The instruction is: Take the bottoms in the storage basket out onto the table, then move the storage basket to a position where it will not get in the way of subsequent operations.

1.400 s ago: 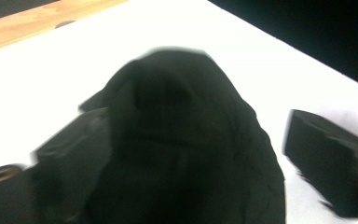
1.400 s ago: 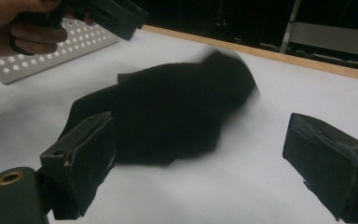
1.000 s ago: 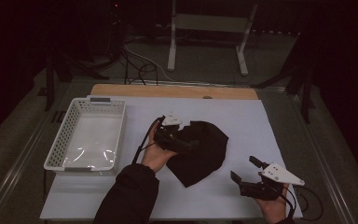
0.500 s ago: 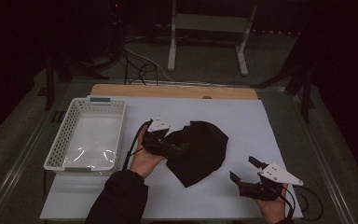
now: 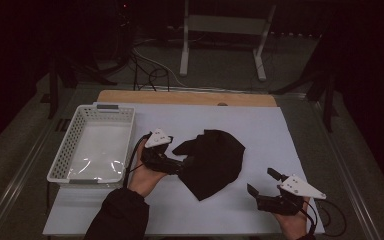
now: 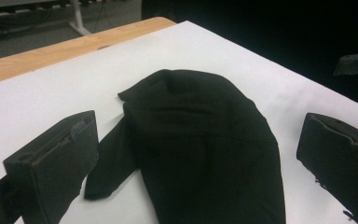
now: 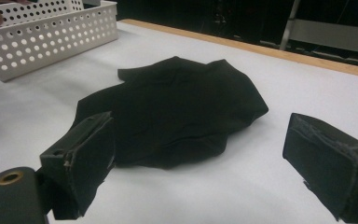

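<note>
A black cloth [image 5: 214,161] lies crumpled on the white table sheet [image 5: 260,125], a narrow flap sticking out at its left. My left gripper [image 5: 182,165] lies at the cloth's left edge and points right. In the left gripper view it [image 6: 200,133] is open, with the cloth [image 6: 205,154] spread low between and beyond the jaws. My right gripper [image 5: 264,182] rests near the front right, apart from the cloth and open. In the right gripper view it [image 7: 200,126] faces the cloth [image 7: 177,107] across bare sheet, nothing between its jaws.
A white perforated basket [image 5: 69,159], also seen as the basket [image 7: 51,32], stands at the table's left, close behind the left hand. A wooden strip [image 5: 185,97] runs along the table's far edge. Cables and a metal stand [image 5: 220,30] sit on the floor beyond.
The left hand and its gripper have drawn back leftward, off the top of the cloth to its left edge. The right gripper has stayed put.
</note>
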